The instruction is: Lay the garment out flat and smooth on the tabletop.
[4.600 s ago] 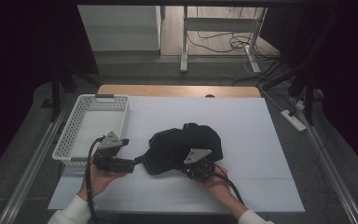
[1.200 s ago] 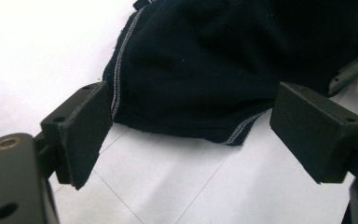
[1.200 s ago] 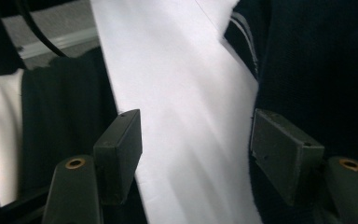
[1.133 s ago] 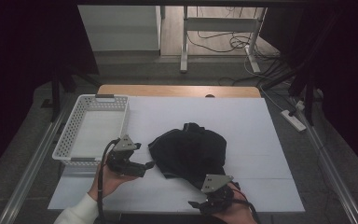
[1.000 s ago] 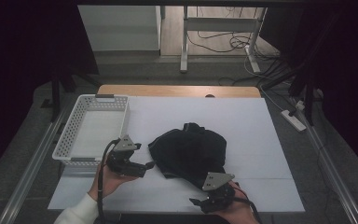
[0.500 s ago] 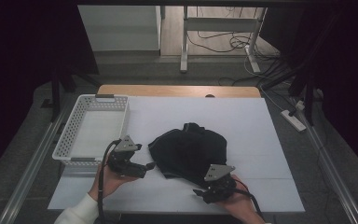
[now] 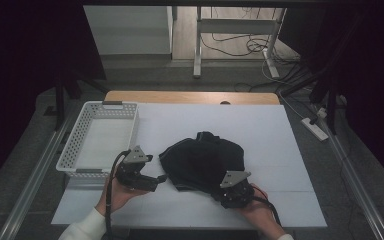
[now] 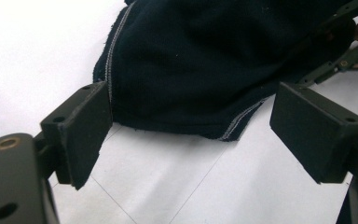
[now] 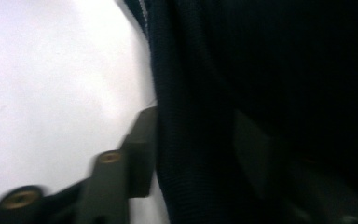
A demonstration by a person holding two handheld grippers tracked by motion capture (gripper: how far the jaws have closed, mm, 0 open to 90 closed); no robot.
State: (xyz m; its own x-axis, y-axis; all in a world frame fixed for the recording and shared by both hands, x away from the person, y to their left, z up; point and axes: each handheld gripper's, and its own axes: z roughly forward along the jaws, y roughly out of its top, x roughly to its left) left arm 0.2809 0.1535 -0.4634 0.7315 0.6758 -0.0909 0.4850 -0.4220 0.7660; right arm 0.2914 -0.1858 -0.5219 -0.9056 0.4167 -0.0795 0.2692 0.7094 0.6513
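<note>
From above, the dark garment [image 7: 202, 162] lies bunched near the middle of the white surface [image 7: 260, 125], closer to its near edge, with bare room toward the far and right edges; the white basket [image 7: 80, 145] stands at the left edge. The left tongs [image 8: 191, 135] stand apart just short of the stitched hem [image 8: 242, 123]. The right tongs [image 9: 193, 154] have just been closing, a fold of cloth between them.

Tool [image 9: 193, 154] jaws just closing, dark knit garment [image 9: 242, 93] fold between; white tabletop [image 9: 51, 84] beside.
</note>
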